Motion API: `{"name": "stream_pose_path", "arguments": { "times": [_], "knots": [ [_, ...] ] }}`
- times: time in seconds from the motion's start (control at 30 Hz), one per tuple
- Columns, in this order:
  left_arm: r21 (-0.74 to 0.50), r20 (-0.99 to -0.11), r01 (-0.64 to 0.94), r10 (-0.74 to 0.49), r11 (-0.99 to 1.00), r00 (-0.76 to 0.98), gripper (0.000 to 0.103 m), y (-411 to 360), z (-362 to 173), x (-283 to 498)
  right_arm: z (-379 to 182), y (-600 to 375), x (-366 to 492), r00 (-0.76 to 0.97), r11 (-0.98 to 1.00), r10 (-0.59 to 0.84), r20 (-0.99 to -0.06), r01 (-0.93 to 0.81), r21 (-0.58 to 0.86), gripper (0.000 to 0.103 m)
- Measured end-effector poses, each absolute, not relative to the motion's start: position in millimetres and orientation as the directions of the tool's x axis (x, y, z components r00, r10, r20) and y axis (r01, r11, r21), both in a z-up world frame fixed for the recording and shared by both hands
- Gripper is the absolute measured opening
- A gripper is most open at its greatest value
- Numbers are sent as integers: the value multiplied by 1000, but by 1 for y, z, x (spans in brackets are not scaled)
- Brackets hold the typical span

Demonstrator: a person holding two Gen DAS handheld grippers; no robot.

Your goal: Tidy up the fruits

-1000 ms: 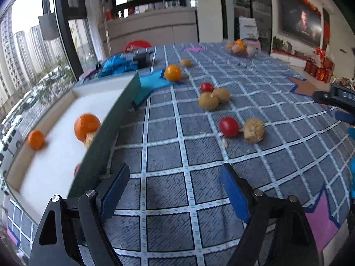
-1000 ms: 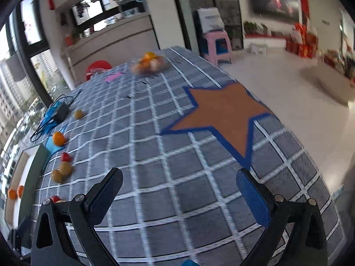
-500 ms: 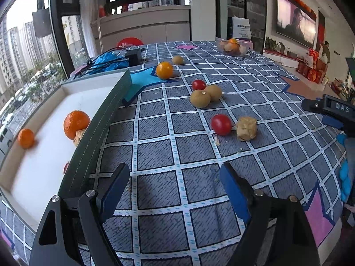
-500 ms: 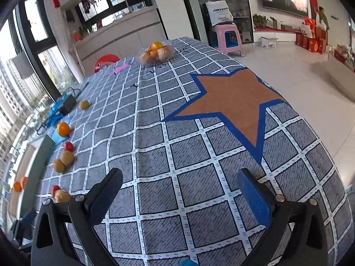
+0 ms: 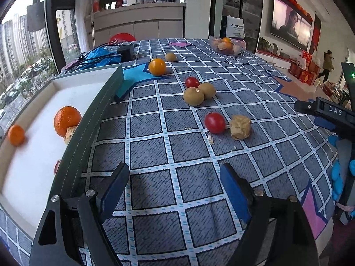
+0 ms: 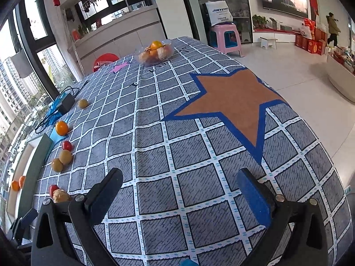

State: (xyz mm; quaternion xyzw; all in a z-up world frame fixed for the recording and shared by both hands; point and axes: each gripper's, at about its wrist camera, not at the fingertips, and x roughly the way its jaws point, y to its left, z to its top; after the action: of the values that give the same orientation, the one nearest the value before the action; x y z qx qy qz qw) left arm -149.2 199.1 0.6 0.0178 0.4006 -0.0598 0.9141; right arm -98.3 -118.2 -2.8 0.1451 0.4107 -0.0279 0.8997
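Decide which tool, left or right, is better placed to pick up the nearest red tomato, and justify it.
Left. The left tool is open, with the red tomato just ahead and the tray alongside. The right tool faces bare cloth; the fruit sits far to its side.

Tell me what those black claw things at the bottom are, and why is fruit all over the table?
They are two grabbing tools, one in each hand of a person. Each has a camera looking out along its two fingers, so you get one picture per hand. In the left picture the left gripper is open and holds nothing. In the right picture the right gripper is open and empty too. On the checked tablecloth lie loose fruits: a tomato beside a beige lump, two brownish fruits, another tomato and an orange. A white tray on the left already holds two oranges. The job is tidying the fruit.
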Motion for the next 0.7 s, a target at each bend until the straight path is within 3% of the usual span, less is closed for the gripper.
{"name": "stream_pose_path", "arguments": {
  "times": [0.7],
  "knots": [
    [19, -721, 85, -45, 996, 692, 87, 197, 2, -151, -3, -117, -97, 658, 958, 63, -751, 171, 230, 103]
  ]
}}
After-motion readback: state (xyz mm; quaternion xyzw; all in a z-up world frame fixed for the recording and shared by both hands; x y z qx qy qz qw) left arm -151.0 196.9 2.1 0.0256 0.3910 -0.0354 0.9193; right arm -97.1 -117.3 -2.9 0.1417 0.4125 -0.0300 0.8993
